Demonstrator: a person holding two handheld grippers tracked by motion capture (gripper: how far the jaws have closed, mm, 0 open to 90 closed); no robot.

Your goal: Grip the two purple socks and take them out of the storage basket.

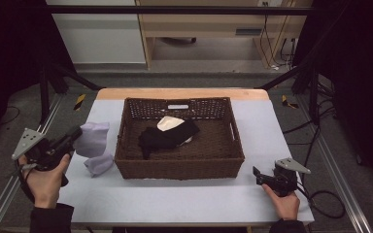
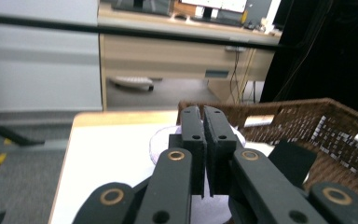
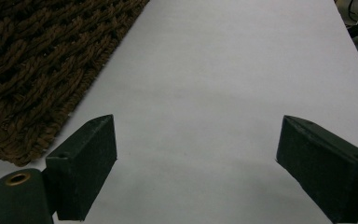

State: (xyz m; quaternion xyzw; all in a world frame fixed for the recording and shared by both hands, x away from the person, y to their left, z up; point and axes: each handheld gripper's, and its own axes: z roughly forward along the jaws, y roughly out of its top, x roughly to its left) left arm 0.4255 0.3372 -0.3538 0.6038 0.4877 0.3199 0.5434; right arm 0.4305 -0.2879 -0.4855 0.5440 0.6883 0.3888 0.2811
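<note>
In the high view my left gripper (image 1: pixel 77 132) is at the table's left edge, shut on a pale lavender cloth (image 1: pixel 93 138). The cloth's lower part lies bunched on the table (image 1: pixel 99 165) beside the basket. In the left gripper view the jaws (image 2: pixel 204 112) are pressed together, with the lavender cloth (image 2: pixel 162 145) behind and under them. A brown wicker basket (image 1: pixel 179 170) stands mid-table and holds a black cloth (image 1: pixel 167 136) over a cream cloth (image 1: pixel 167 122). My right gripper (image 1: pixel 256 174) rests at the front right, open, with nothing between its jaws (image 3: pixel 196 140).
The table top (image 1: pixel 175 201) is a pale grey mat with a wooden far edge. The basket's wall (image 2: pixel 307 121) lies right of the left gripper, and its corner (image 3: pixel 37 60) is at the upper left in the right gripper view. Black frame bars stand on both sides.
</note>
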